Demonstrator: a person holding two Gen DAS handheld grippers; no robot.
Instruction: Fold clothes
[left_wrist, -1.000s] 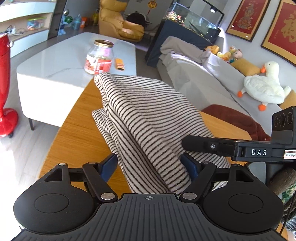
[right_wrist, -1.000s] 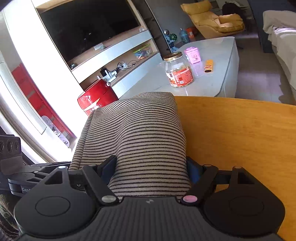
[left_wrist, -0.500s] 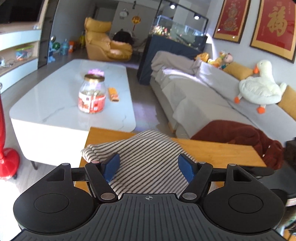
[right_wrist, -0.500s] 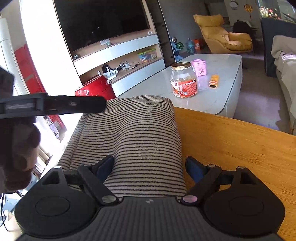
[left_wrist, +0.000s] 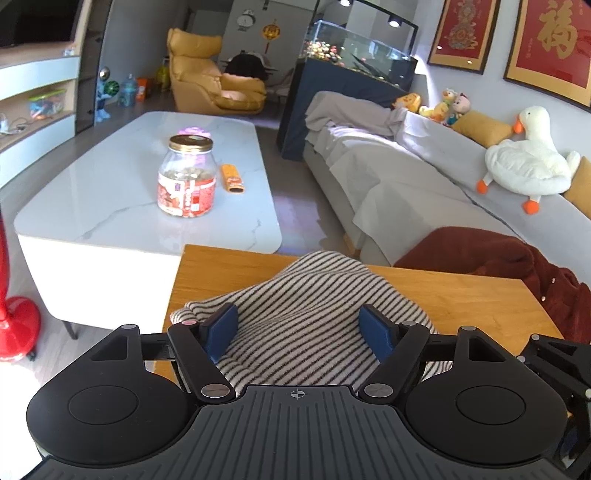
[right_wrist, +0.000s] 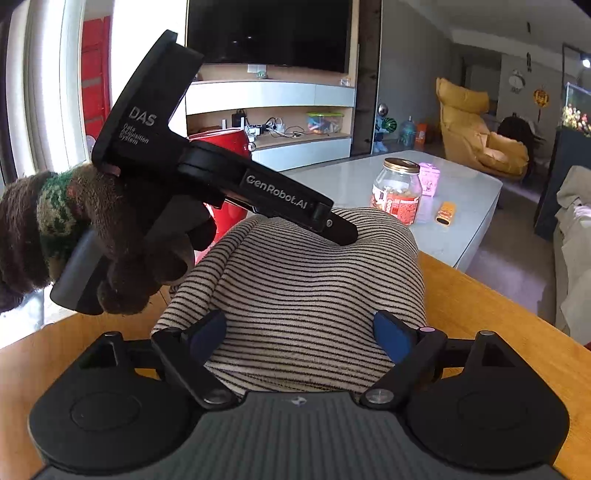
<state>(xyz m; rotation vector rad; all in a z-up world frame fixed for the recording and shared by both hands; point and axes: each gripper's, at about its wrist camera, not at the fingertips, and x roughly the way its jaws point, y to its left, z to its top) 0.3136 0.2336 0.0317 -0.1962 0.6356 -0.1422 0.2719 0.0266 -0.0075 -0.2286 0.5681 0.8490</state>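
Right gripper (right_wrist: 300, 334) jaws having just been opening, standing wide, pads straddling near end of cream black-striped knit garment (right_wrist: 314, 288), not pinching.

Left gripper (left_wrist: 299, 332) jaws apart too, blue pads flanking cloth loosely; seen from right wrist view, its tip touching or hovering close over bundle's crown, gloved hand (right_wrist: 110, 236) holding it.

Garment lying humped on orange wooden table (left_wrist: 461, 291).

Step judged: releasing after fold. Next: flattening hump or regripping for another fold.

Striped garment (left_wrist: 310, 314): one item, knit, cream ground with thin dark horizontal stripes. Folded into a thick, rounded bundle, humped in the middle, edges bunched and uneven. Lies on the wooden table (left_wrist: 229, 269), near its edge toward the white coffee table.
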